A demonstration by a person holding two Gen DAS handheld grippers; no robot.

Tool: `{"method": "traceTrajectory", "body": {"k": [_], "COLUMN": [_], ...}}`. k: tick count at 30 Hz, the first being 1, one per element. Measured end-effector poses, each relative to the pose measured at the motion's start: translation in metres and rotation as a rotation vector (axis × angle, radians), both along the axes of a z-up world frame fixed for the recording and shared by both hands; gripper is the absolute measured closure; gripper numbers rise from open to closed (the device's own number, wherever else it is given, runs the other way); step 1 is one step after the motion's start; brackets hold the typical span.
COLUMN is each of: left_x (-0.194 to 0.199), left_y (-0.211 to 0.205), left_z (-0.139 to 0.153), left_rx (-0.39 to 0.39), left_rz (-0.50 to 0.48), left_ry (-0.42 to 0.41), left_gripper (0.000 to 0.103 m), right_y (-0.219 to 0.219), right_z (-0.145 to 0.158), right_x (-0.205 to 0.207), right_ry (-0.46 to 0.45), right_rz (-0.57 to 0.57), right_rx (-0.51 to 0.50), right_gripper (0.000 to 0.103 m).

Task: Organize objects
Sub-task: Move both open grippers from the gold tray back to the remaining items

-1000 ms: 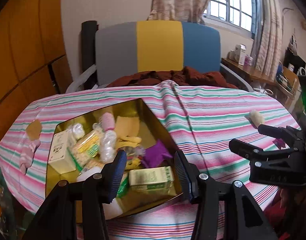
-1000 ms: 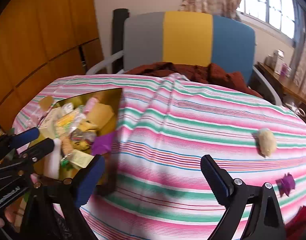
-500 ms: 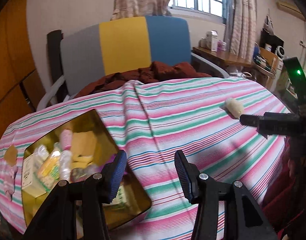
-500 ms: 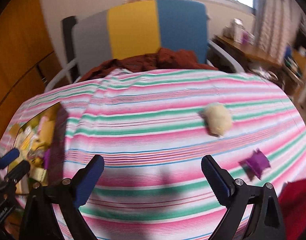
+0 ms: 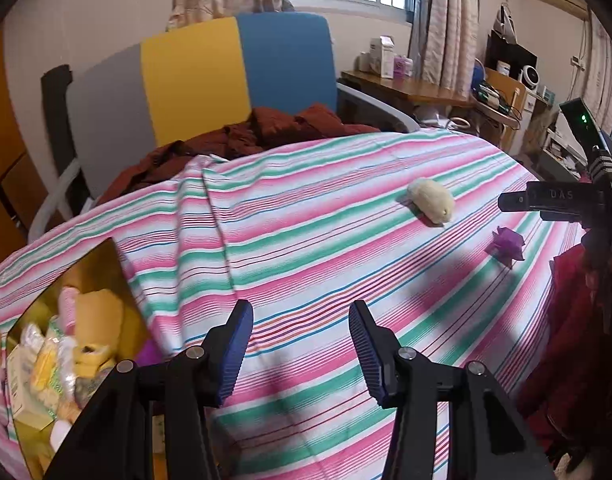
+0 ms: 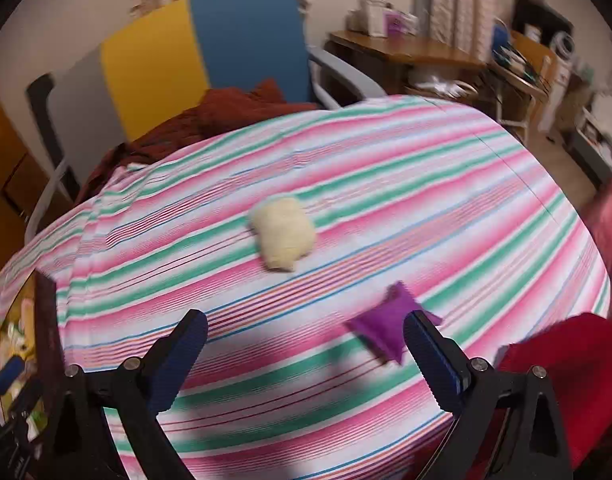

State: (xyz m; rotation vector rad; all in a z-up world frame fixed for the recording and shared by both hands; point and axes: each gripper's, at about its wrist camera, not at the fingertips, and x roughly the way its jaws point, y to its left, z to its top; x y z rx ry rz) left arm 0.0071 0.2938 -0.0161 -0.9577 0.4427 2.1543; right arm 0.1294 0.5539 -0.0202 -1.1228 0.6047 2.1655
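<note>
A: How does the left black two-finger gripper with ribbed blue pads stand?
B: Angled downward, jaws parted, nothing between them.
A: And the right black two-finger gripper with blue pads?
B: Also tilted down, spread wider, empty.

My left wrist camera looks down along its gripper over the striped table, facing the tricolour chair, with the gold box at lower left. My right wrist camera sits closer to the table's right side. Both share the cream plush toy and the purple pouch.
</note>
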Motion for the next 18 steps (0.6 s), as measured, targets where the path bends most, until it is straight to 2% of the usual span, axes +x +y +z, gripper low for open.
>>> {"method": "traceTrajectory", "body": {"k": [7, 11, 18], "left_x": [-0.004, -0.007, -0.010], "left_y": [0.037, 0.056, 0.095], "left_z": [-0.009, -0.016, -0.033], "left_rx": [-0.024, -0.038, -0.068], "left_rz": [-0.049, -0.071, -0.104], "left_ry": [-0.016, -0.024, -0.047], "left_gripper": [0.053, 0.053, 0.053], "right_y": [0.040, 0.059, 0.064], "right_z": [-0.017, -0.028, -0.026], "right_x": [0.017, 0.029, 0.042], "right_ry": [0.034, 0.157, 0.292], "right_rz": [-0.115, -0.182, -0.230], "right_rx": [-0.108, -0.220, -0.243], "right_gripper": [0.002, 0.001, 0.001]}}
